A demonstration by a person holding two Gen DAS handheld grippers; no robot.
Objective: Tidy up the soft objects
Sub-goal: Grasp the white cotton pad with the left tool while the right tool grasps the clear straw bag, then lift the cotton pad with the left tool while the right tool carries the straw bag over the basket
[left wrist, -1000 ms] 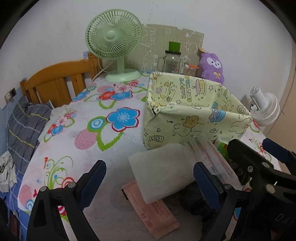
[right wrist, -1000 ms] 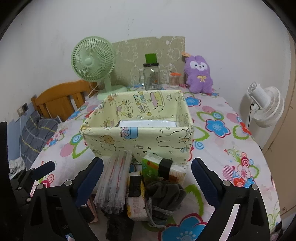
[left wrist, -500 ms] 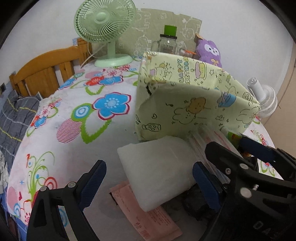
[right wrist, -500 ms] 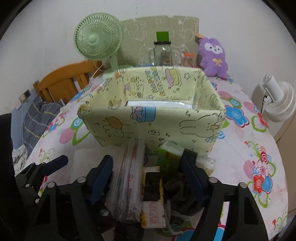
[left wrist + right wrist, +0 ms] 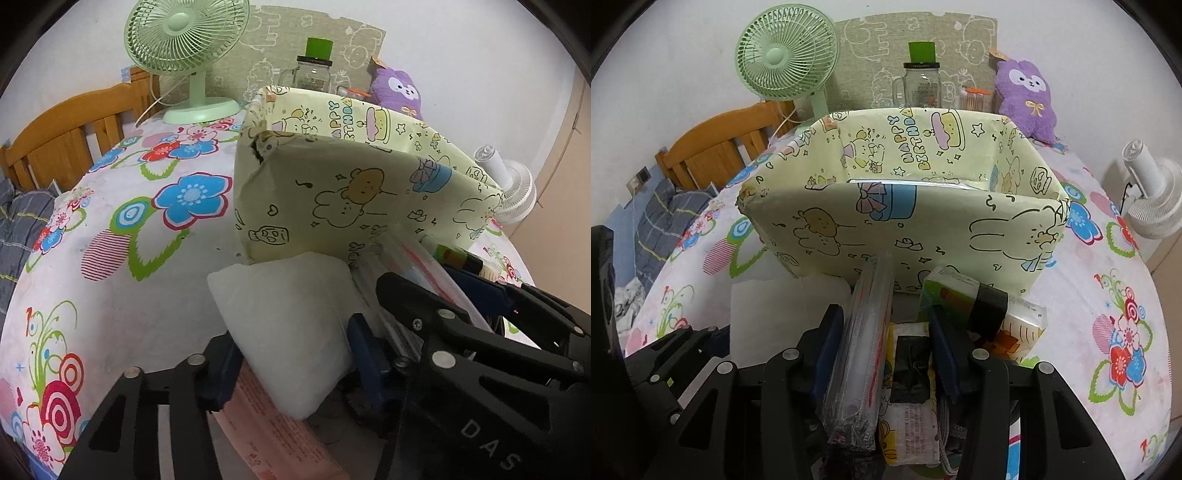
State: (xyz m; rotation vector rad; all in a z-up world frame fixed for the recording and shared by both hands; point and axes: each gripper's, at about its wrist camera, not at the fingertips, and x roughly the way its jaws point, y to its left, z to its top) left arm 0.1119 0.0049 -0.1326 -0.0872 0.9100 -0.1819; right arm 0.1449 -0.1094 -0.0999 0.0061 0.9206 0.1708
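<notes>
Right wrist, box (image 5: 923,236) reads "HAPPY BIRTHDAY"

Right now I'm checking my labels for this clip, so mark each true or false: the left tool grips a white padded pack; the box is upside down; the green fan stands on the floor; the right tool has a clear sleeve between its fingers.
1. The left tool grips the white padded pack: true.
2. The yellow cartoon-print box is upside down: false, it stands open-topped.
3. The green fan stands on the floor: false, on the table behind the box.
4. The right tool has the clear sleeve between its fingers: true.
</notes>
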